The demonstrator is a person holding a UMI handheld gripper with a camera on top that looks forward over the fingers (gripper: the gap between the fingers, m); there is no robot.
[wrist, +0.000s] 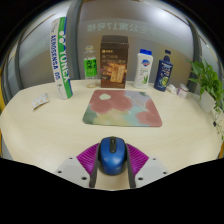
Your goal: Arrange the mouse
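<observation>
A blue mouse [111,154] sits between the two fingers of the gripper [111,165], its dark scroll wheel pointing forward along them. The purple pads [88,158] lie close against both of its sides, so the gripper looks closed on it at a medium width; no gap shows on either flank. Whether the mouse is lifted or resting on the counter [40,125] is not clear from this view.

Just ahead of the fingers lies a mouse mat [125,107] with a blotchy pink, green and red pattern, flat on the pale counter. Nothing rests on it.

Beyond the mat, along the back of the counter, stands a row of things. To the left a tall white and green tube [63,58] leans slightly. Beside it stands a small green and white carton [92,68], and next to that a brown box [114,60]. Further right are a white bottle [144,68] with a blue cap and a dark blue bottle [164,70]. At the far right a green plant [207,82] stands at the counter's edge.

A small white object [41,101] lies on the counter near the tube's foot, too small to identify.
</observation>
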